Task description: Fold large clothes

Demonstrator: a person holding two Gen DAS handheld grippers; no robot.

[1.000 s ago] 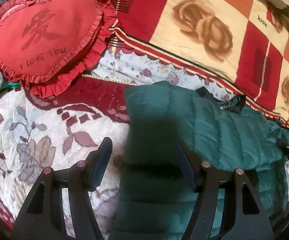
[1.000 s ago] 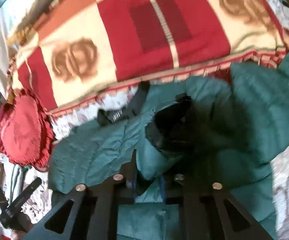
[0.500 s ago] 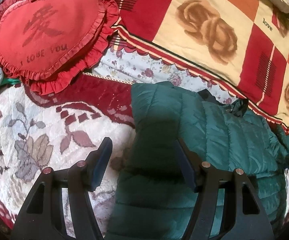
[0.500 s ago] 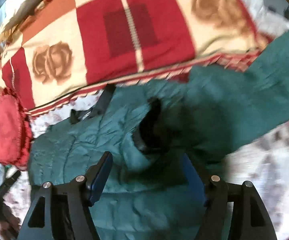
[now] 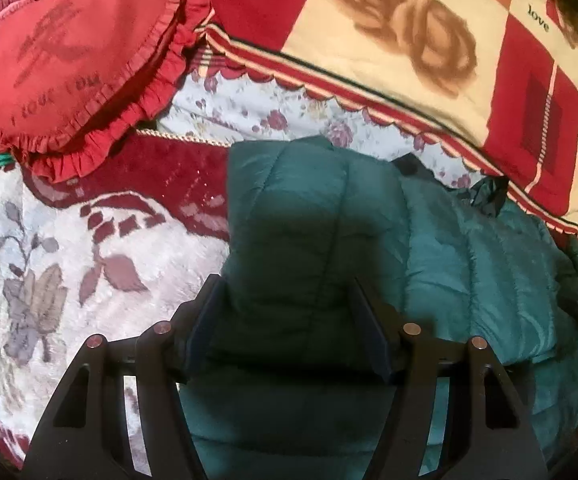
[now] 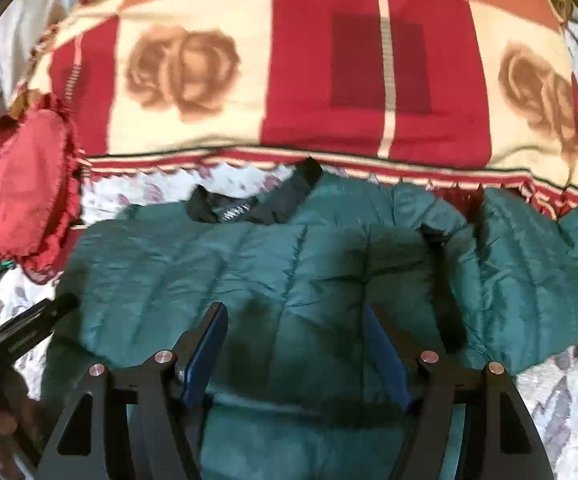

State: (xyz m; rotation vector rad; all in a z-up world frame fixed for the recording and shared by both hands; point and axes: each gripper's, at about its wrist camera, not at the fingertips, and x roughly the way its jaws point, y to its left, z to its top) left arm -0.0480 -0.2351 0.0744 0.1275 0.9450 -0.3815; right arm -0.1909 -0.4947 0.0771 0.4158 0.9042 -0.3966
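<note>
Here, one green puffer jacket (image 6: 289, 272), one heart cushion (image 5: 69, 56), two tongs (image 5: 287, 320) (image 6: 295, 344) wide apart, empty.

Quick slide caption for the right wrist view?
Right gripper open above the green puffer jacket spread on the bed, rose-patterned blanket behind.

jacket (image 6: 273, 272) on bedspread (image 5: 49, 264) | pillow (image 5: 65, 60) left (blanket (image 6: 297, 80) behind)

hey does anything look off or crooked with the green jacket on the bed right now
One thing: the green jacket lies mostly flat, but its right sleeve splays out sideways, unfolded. Both claws, left and right, hover open above it.
</note>
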